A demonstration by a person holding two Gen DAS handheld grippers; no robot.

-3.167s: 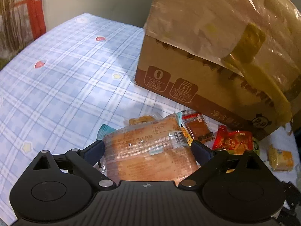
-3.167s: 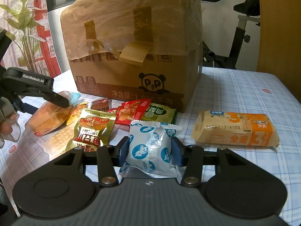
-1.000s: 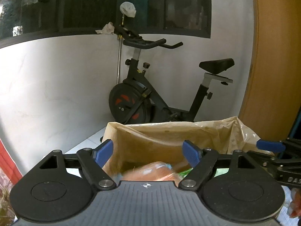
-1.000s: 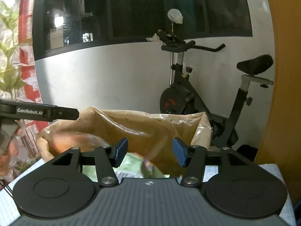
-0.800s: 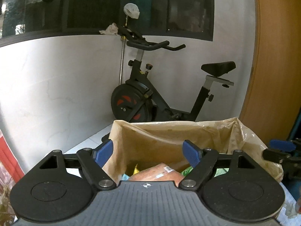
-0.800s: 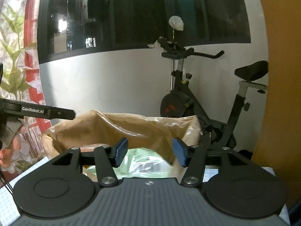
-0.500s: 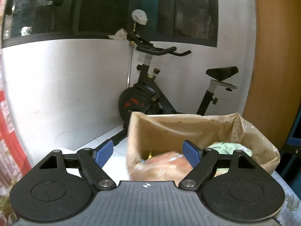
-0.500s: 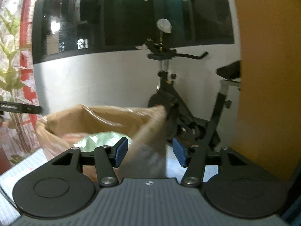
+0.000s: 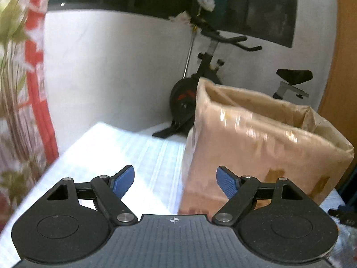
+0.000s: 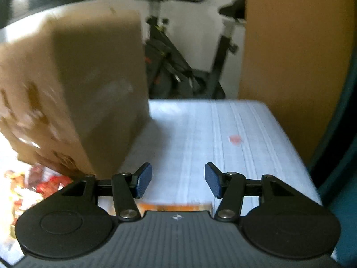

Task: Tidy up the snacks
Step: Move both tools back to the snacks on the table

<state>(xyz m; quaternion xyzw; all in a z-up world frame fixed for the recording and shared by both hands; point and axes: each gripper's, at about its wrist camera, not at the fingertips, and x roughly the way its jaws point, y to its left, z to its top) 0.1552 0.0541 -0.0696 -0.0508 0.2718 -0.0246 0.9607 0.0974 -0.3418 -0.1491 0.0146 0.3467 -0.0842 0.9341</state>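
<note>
The cardboard box lined with a plastic bag stands on the checked tablecloth; it also shows blurred in the right wrist view. My left gripper is open and empty, to the left of the box's near corner. My right gripper is open and empty, above the cloth to the right of the box. An orange snack pack lies just under it. Red and yellow snack packets lie at the box's front, blurred.
An exercise bike stands behind the table against a white wall. A wooden panel rises at the right. A red and floral curtain hangs at the left. The table's far edge is close behind the box.
Both grippers have let their snacks fall into the box and come down and away from it, the left one to the left, the right one to the right. Both views are motion-blurred.
</note>
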